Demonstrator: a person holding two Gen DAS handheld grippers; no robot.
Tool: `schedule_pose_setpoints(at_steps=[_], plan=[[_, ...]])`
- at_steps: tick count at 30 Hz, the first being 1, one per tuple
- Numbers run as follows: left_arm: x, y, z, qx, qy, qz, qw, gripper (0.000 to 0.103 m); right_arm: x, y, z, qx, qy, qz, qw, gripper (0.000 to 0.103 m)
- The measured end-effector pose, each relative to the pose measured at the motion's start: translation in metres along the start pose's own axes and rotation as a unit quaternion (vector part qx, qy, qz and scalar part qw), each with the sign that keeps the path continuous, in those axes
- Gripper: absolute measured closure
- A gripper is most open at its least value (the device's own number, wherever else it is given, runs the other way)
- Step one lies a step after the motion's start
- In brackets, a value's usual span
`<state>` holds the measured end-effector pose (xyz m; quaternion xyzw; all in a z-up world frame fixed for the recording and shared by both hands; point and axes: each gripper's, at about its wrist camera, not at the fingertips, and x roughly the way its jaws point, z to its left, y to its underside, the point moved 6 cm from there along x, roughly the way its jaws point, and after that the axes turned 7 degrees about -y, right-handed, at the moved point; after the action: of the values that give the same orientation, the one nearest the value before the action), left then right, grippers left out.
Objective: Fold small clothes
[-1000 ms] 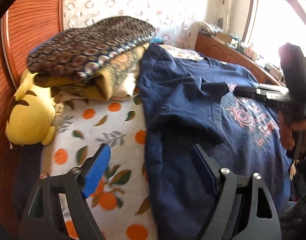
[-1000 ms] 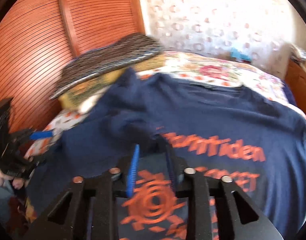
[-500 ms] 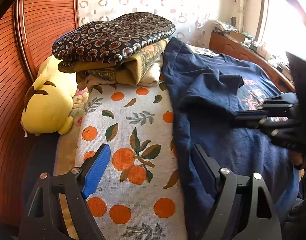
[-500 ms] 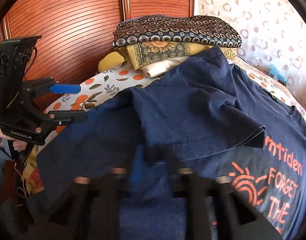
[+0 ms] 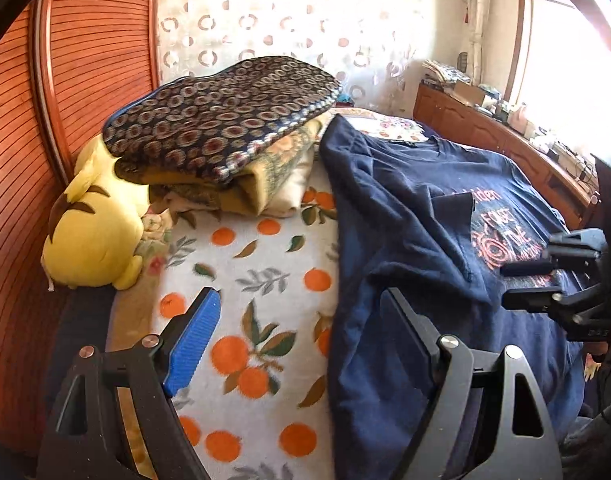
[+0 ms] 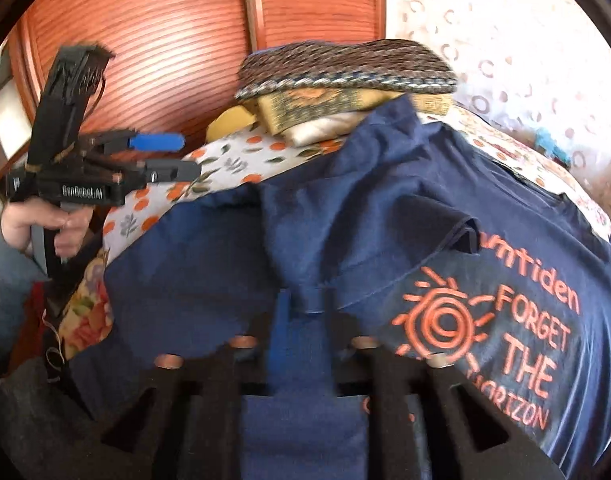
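Since a second ago the right gripper (image 6: 303, 320) has swung toward the near hem of the navy T-shirt (image 5: 405, 216), which lies flat on the bed (image 5: 245, 280) with one sleeve folded in. Its fingers are parting with a pinch of hem between them; the left gripper (image 5: 297, 332) hovers wide and empty. Looks like soft, light, floppy cotton that I'd grab by the hem corners.

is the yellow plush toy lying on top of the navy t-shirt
No, the yellow plush toy lies by the wooden headboard, apart from the navy t-shirt.
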<state>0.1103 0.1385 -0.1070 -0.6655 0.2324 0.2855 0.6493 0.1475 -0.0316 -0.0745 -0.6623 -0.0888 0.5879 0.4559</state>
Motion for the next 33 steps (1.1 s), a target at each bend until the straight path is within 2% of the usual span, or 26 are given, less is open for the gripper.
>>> schedule_pose_setpoints(at_steps=[2,6,13,17,22,25,28,29,30,33], plan=[[0.005,-0.004,-0.007,0.006,0.001,0.001,1.0000,0.020,-0.013,-0.001,-0.009,0.017,-0.001,-0.020,1.000,0.056],[0.016,-0.014,-0.015,0.012,0.004,0.001,0.9999,0.020,-0.027,-0.008,-0.051,0.056,0.026,-0.048,0.997,0.056],[0.037,-0.011,-0.021,0.020,-0.001,0.026,0.9995,0.020,-0.009,-0.029,-0.122,0.157,0.045,-0.059,0.985,0.056],[0.047,-0.001,-0.022,0.026,-0.005,0.046,0.9986,0.020,0.017,-0.037,-0.126,0.174,0.034,-0.040,0.983,0.056],[0.049,0.000,-0.023,0.025,-0.005,0.050,0.9984,0.020,0.034,-0.035,-0.118,0.158,0.047,-0.006,0.986,0.056],[0.049,0.000,-0.024,0.025,-0.006,0.051,0.9984,0.020,0.040,-0.037,-0.118,0.138,0.062,-0.001,0.988,0.056],[0.050,0.001,-0.023,0.023,-0.007,0.050,0.9984,0.020,0.043,-0.037,-0.117,0.115,0.080,0.006,0.990,0.073],[0.049,0.001,-0.024,0.023,-0.007,0.050,0.9985,0.020,0.046,-0.037,-0.115,0.108,0.083,0.008,0.991,0.093],[0.050,0.001,-0.024,0.022,-0.008,0.050,0.9985,0.020,0.048,-0.037,-0.114,0.100,0.084,0.009,0.991,0.099],[0.050,0.001,-0.023,0.020,-0.007,0.049,0.9986,0.020,0.035,-0.041,-0.117,0.087,0.125,-0.012,0.988,0.100]])
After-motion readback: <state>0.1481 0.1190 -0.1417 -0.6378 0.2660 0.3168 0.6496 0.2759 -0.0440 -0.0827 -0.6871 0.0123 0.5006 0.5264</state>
